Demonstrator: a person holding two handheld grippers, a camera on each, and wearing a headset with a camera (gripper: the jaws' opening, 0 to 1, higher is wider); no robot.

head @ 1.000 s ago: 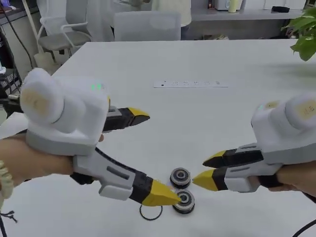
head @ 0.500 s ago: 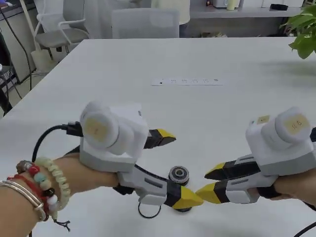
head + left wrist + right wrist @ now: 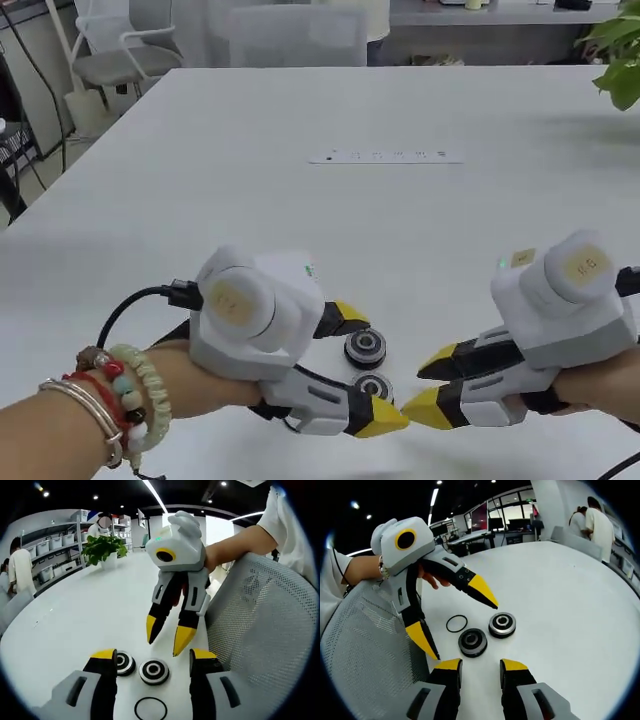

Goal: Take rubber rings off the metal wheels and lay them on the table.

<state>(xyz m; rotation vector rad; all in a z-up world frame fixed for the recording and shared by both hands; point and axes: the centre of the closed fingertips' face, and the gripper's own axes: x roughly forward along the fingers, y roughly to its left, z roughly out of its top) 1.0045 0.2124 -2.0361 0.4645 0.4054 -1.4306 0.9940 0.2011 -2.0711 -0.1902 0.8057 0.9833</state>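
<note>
Two small metal wheels (image 3: 365, 348) (image 3: 373, 387) lie side by side near the table's front edge. In the left gripper view they are wheels (image 3: 124, 662) (image 3: 153, 671), with a loose black rubber ring (image 3: 150, 708) flat on the table just before them. The right gripper view shows the ring (image 3: 456, 623) beside the darker wheel (image 3: 472, 642) and the silver-rimmed wheel (image 3: 502, 624). My left gripper (image 3: 373, 367) (image 3: 152, 654) is open, its jaws either side of the wheels. My right gripper (image 3: 422, 387) (image 3: 481, 665) is open, its tips just right of the nearer wheel and holding nothing.
A flush socket strip (image 3: 385, 156) sits mid-table. A plant (image 3: 615, 70) stands at the far right and chairs (image 3: 110, 60) at the far edge. A mesh chair back (image 3: 265, 630) is close behind me. A black cable (image 3: 130, 305) trails from the left gripper.
My left gripper has moved right and down to the wheels and now hides the loose ring in the head view. The right gripper has hardly moved. The head camera has tilted.
</note>
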